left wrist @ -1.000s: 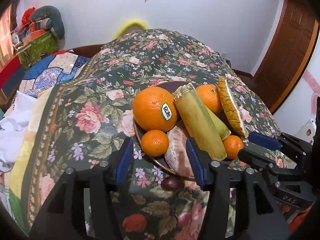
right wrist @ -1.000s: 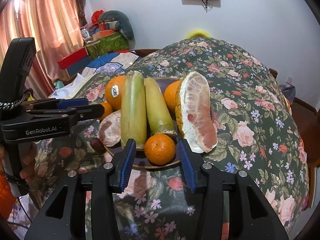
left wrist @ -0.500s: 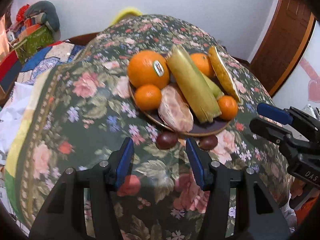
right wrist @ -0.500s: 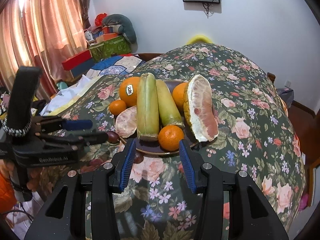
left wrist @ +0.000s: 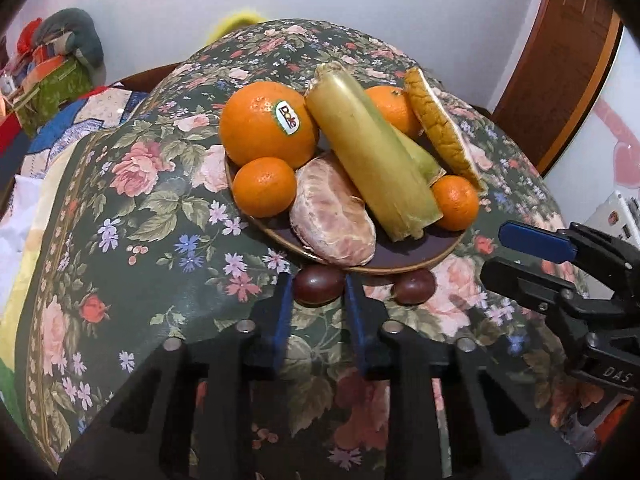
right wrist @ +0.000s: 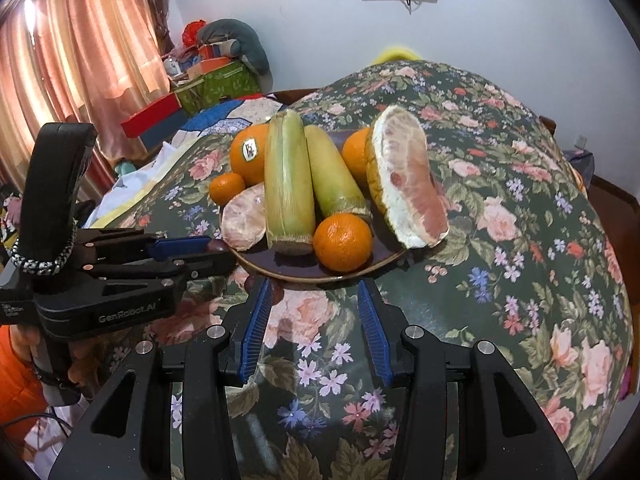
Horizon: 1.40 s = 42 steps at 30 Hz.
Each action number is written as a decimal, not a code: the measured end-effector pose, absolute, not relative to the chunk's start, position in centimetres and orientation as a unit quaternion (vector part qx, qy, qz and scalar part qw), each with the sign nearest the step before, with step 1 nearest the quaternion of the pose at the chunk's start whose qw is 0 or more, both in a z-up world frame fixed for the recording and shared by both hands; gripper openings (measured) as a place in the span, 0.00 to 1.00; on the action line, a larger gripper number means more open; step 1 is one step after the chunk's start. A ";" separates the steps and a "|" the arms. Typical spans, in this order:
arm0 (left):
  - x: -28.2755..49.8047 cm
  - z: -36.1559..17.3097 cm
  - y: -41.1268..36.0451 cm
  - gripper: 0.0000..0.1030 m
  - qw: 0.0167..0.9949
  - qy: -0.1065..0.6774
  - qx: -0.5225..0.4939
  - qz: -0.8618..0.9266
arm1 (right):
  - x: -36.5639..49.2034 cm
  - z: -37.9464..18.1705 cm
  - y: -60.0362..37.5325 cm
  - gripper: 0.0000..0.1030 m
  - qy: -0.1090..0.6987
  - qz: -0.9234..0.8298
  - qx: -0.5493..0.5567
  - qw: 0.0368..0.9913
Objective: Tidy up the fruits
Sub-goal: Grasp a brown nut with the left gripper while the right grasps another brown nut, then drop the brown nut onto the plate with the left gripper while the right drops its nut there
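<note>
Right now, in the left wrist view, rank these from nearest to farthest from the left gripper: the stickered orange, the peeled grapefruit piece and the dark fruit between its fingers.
1. Dark fruit: between the left gripper's fingertips, just off the plate.
2. Peeled grapefruit piece: on the plate's near edge.
3. Stickered orange: far left side of the plate.

A bedroom corner, curtains glowing

Pink curtains (right wrist: 80, 60) hang left of the white wall (right wrist: 304, 12); a wooden door (left wrist: 560, 72) stands right of it.
</note>
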<state>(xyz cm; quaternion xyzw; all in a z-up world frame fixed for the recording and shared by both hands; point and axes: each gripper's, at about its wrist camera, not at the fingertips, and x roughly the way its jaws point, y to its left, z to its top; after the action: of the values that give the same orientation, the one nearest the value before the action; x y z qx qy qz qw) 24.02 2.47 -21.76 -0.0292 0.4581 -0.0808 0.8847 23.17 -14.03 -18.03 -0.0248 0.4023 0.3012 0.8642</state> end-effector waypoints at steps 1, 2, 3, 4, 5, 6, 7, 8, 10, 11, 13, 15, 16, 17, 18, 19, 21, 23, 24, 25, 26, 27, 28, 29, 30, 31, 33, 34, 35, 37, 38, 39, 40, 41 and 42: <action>24.0 -21.8 2.5 0.25 0.885 0.457 -0.031 -0.083 | 23.1 -18.1 -13.9 0.40 0.403 0.303 -0.025 0.863; 24.0 -21.8 2.6 0.25 0.885 0.456 -0.034 -0.084 | 23.1 -18.2 -13.7 0.40 0.404 0.306 -0.026 0.862; 24.0 -21.7 2.7 0.25 0.885 0.456 -0.037 -0.085 | 23.0 -18.2 -13.6 0.40 0.405 0.308 -0.028 0.860; 24.0 -21.7 2.8 0.25 0.885 0.456 -0.039 -0.085 | 22.9 -18.3 -13.4 0.40 0.406 0.311 -0.032 0.859; 23.9 -21.7 2.9 0.25 0.885 0.456 -0.040 -0.084 | 22.8 -18.4 -13.1 0.40 0.409 0.314 -0.036 0.856; 23.7 -21.6 3.0 0.25 0.886 0.454 -0.040 -0.081 | 22.7 -18.4 -12.8 0.40 0.411 0.316 -0.039 0.854; 23.6 -21.5 3.1 0.25 0.887 0.453 -0.040 -0.081 | 22.6 -18.5 -12.7 0.40 0.412 0.318 -0.041 0.853; 23.4 -21.4 3.3 0.25 0.887 0.452 -0.041 -0.080 | 22.6 -18.6 -12.4 0.40 0.414 0.320 -0.045 0.851; 22.8 -21.2 3.7 0.25 0.888 0.450 -0.044 -0.082 | 22.6 -18.8 -11.8 0.40 0.420 0.323 -0.053 0.847; 22.5 -21.1 3.8 0.25 0.888 0.450 -0.043 -0.084 | 22.6 -18.9 -11.5 0.40 0.422 0.324 -0.055 0.845; 21.7 -21.0 4.1 0.25 0.890 0.447 -0.037 -0.081 | 22.6 -19.0 -11.0 0.40 0.425 0.327 -0.062 0.842; 21.2 -20.9 4.4 0.25 0.891 0.446 -0.035 -0.080 | 22.7 -19.3 -10.3 0.40 0.429 0.326 -0.076 0.839; 20.9 -20.9 4.6 0.25 0.891 0.445 -0.035 -0.080 | 22.8 -19.5 -10.0 0.39 0.432 0.325 -0.080 0.837; 20.7 -20.9 4.8 0.25 0.891 0.445 -0.036 -0.080 | 22.9 -19.6 -9.8 0.39 0.434 0.324 -0.083 0.837; 20.5 -21.0 5.0 0.25 0.892 0.444 -0.038 -0.080 | 22.9 -19.6 -9.6 0.38 0.434 0.323 -0.087 0.837; 20.3 -20.9 5.2 0.25 0.892 0.443 -0.041 -0.079 | 22.9 -19.6 -9.4 0.35 0.434 0.323 -0.091 0.836; 20.1 -21.0 5.5 0.25 0.892 0.442 -0.047 -0.078 | 22.8 -19.5 -8.9 0.31 0.434 0.327 -0.101 0.833; 19.9 -21.0 5.9 0.25 0.892 0.442 -0.050 -0.075 | 22.9 -19.6 -8.5 0.28 0.434 0.328 -0.110 0.832; 19.7 -21.0 5.9 0.25 0.892 0.442 -0.051 -0.074 | 22.9 -19.6 -8.3 0.27 0.434 0.328 -0.114 0.832; 19.6 -20.9 6.0 0.25 0.892 0.442 -0.052 -0.073 | 22.9 -19.6 -8.3 0.24 0.433 0.327 -0.116 0.832; 19.6 -20.9 6.1 0.25 0.892 0.442 -0.053 -0.073 | 22.7 -19.6 -8.2 0.21 0.431 0.328 -0.118 0.832; 19.5 -20.8 6.1 0.25 0.893 0.442 -0.053 -0.073 | 22.6 -19.5 -8.2 0.18 0.431 0.330 -0.121 0.831; 19.4 -20.7 6.1 0.25 0.893 0.441 -0.052 -0.072 | 22.5 -19.5 -8.2 0.17 0.430 0.329 -0.122 0.831; 19.3 -20.6 6.1 0.25 0.894 0.440 -0.051 -0.072 | 22.4 -19.4 -8.2 0.16 0.430 0.330 -0.123 0.832; 19.3 -20.4 6.0 0.25 0.894 0.439 -0.050 -0.072 | 22.4 -19.4 -8.2 0.15 0.430 0.331 -0.123 0.831; 19.1 -20.3 5.9 0.25 0.895 0.437 -0.049 -0.072 | 22.4 -19.4 -8.2 0.14 0.430 0.332 -0.122 0.831; 19.0 -19.8 5.6 0.25 0.897 0.433 -0.048 -0.073 | 22.3 -19.3 -8.3 0.13 0.428 0.333 -0.120 0.831; 19.0 -19.6 5.5 0.25 0.898 0.431 -0.047 -0.073 | 22.2 -19.2 -8.3 0.13 0.426 0.335 -0.119 0.832; 19.0 -19.4 5.3 0.25 0.899 0.429 -0.046 -0.074 | 22.1 -19.1 -8.4 0.13 0.425 0.336 -0.115 0.832; 19.0 -19.0 5.0 0.25 0.901 0.426 -0.045 -0.075 | 22.0 -18.9 -8.6 0.13 0.421 0.339 -0.109 0.834; 19.0 -18.8 4.9 0.25 0.901 0.424 -0.043 -0.075 | 21.9 -18.7 -8.7 0.13 0.419 0.340 -0.107 0.835; 19.0 -18.6 4.7 0.25 0.902 0.422 -0.042 -0.076 | 21.8 -18.4 -8.9 0.13 0.415 0.340 -0.106 0.837; 19.0 -18.4 4.6 0.25 0.903 0.421 -0.042 -0.077 | 21.6 -18.2 -9.1 0.13 0.412 0.340 -0.104 0.839; 19.1 -18.3 4.5 0.25 0.904 0.419 -0.041 -0.078 | 21.5 -18.0 -9.2 0.13 0.409 0.340 -0.103 0.841; 19.1 -18.1 4.3 0.25 0.904 0.417 -0.041 -0.078 | 21.5 -17.8 -9.3 0.13 0.408 0.340 -0.101 0.841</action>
<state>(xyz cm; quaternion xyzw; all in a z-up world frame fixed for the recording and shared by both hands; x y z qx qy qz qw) 19.12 4.32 -18.10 -0.0408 0.4174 -0.0784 0.9044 21.50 -9.33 -17.83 -0.1015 0.4078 0.3399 0.8413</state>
